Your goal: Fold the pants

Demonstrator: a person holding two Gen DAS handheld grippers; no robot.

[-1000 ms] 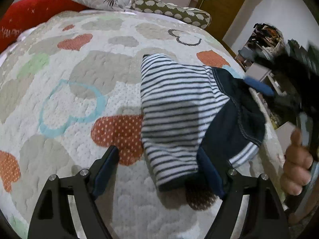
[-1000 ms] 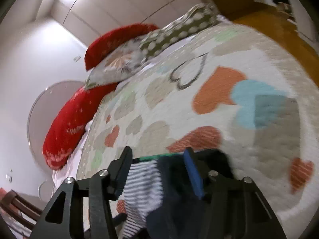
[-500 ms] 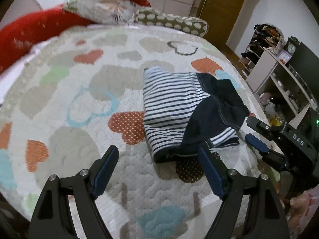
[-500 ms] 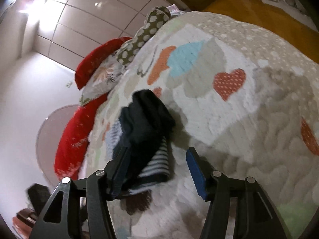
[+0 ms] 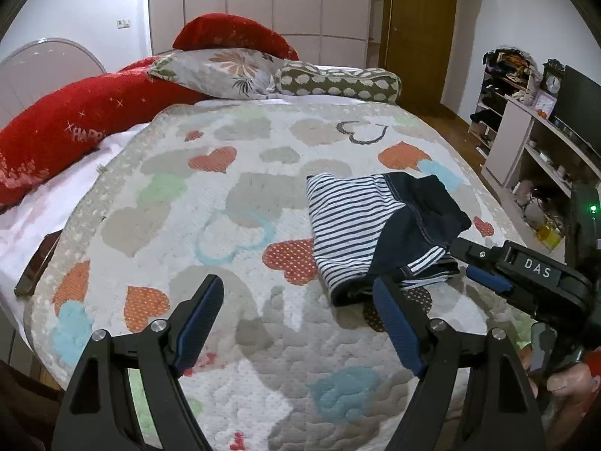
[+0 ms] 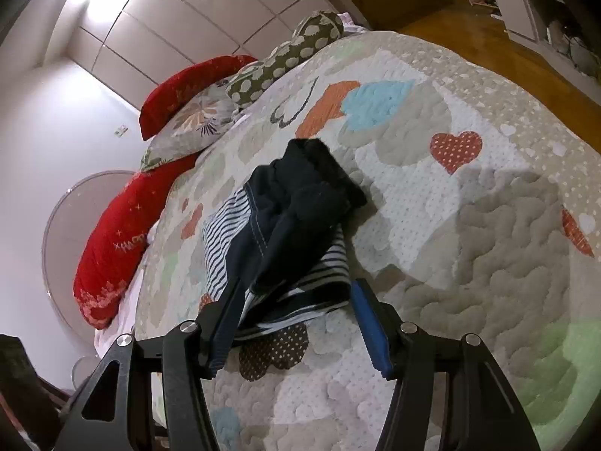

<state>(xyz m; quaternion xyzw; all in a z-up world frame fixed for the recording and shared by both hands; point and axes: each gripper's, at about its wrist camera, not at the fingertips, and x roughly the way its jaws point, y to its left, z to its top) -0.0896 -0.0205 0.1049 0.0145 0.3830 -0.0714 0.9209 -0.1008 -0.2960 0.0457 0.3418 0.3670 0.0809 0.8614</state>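
Observation:
The pants [image 5: 360,225], navy with white-striped panels, lie folded into a small bundle on the right half of the heart-patterned quilt [image 5: 233,203]. My left gripper [image 5: 298,300] hovers open over the quilt in front of the bundle, its right finger [image 5: 394,323] just short of the near edge. My right gripper [image 5: 465,261] comes in from the right, open, its tips close to the bundle's near right corner and apart from it. In the right wrist view the pants [image 6: 285,218] lie just beyond the open right gripper [image 6: 296,285], whose pads press on nothing.
Red pillows [image 5: 86,120], a floral pillow [image 5: 221,71] and a dotted bolster [image 5: 338,82] lie at the head of the bed. White shelves [image 5: 533,158] with a screen stand past the bed's right edge, across wooden floor [image 6: 488,37]. A hand [image 5: 571,379] holds the right gripper.
Both grippers have drawn back from the pants. The right gripper, which had fabric between its fingers, now stands off from the bundle. The left gripper has risen and shows more of the bed.

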